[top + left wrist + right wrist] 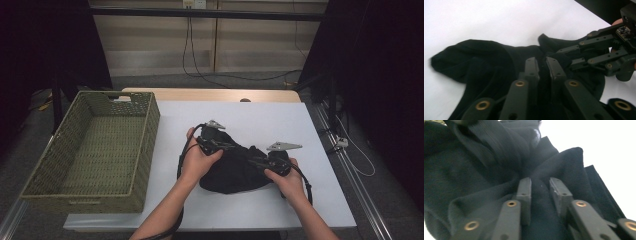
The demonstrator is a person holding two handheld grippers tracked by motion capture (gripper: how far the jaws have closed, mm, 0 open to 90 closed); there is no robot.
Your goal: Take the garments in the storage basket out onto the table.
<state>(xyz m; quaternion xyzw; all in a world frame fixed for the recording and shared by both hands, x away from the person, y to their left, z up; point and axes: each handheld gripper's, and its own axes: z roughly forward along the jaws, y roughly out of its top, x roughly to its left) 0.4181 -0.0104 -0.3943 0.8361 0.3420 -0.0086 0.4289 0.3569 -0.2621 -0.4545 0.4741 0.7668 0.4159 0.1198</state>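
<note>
High view. A crumpled black fabric garment [235, 170] lies on the white tabletop [260, 120], right of an empty olive-green woven rectangular basket [95, 150]. The left gripper [212, 145] sits on the garment's upper left edge, the right gripper [267, 162] on its right side, near each other across the bundle.

Left gripper view. The jaws stand nearly together, pinching a ridge of the black cloth between the pads; the right gripper [576, 53] enters from the right, its tips on the same heap. Judged sound practice: keep this pinch deep in the fold, not at its lip, so the cloth cannot slide out on lifting.

Right gripper view. The jaws are narrow, with a fold of cloth [539, 195] bunched between them; whether the pads fully press it cannot be told. The grip should be confirmed firm before both hands rise together, keeping the bundle level and clear of the basket's rim.
</note>
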